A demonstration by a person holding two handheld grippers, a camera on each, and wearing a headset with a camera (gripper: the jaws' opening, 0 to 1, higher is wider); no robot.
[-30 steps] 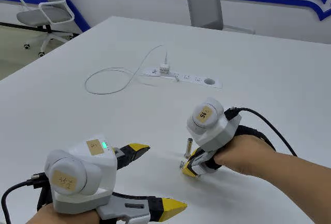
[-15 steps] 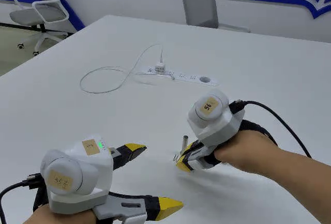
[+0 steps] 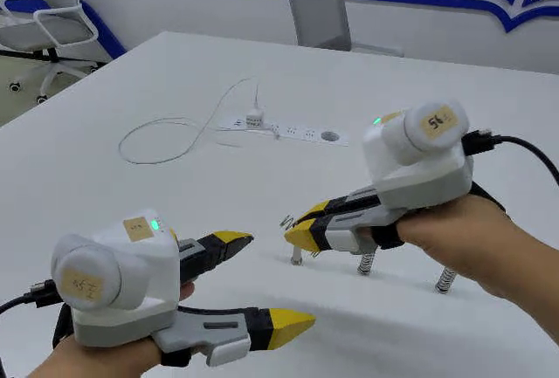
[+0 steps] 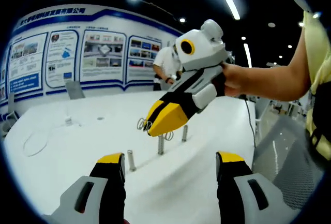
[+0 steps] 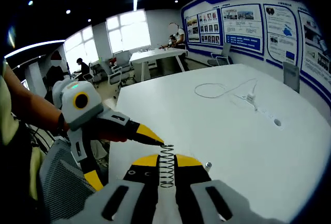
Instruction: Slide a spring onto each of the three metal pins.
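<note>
1. Head view: the right gripper (image 3: 295,233) has its fingers pressed together on a spring (image 3: 286,220). The spring's coils poke out just past the yellow tips.
2. Right gripper view: the same spring (image 5: 166,165) is pinched across its lower coils between the closed fingers (image 5: 147,163). Its upper end stands free beyond them.
3. The left gripper (image 3: 271,280) has its fingers spread wide with nothing between them. It takes no part in the work, and its tips point toward the pins from the near side.
4. A bare pin (image 3: 297,256) stands upright on the table (image 3: 131,186), just beneath the right fingertips. In the left gripper view this bare pin (image 4: 131,160) sits just ahead of one of that gripper's spread fingers (image 4: 111,162).
5. Behind the right fingertips, back toward the hand, a second pin (image 3: 367,262) and a third pin (image 3: 445,279) each wear a spring already.
6. Judgement: this is the last of the three fittings, with the spring held above its pin but not yet threaded on.
7. The next move seems to need these steps:
   - Turn the spring so its axis lines up with the upright pin.
   - Centre its open lower end over the pin's top.
   - Lower it straight down.
   - Part the fingers only once the coils have caught, since a tilted approach would likely snag on the tip.
</note>
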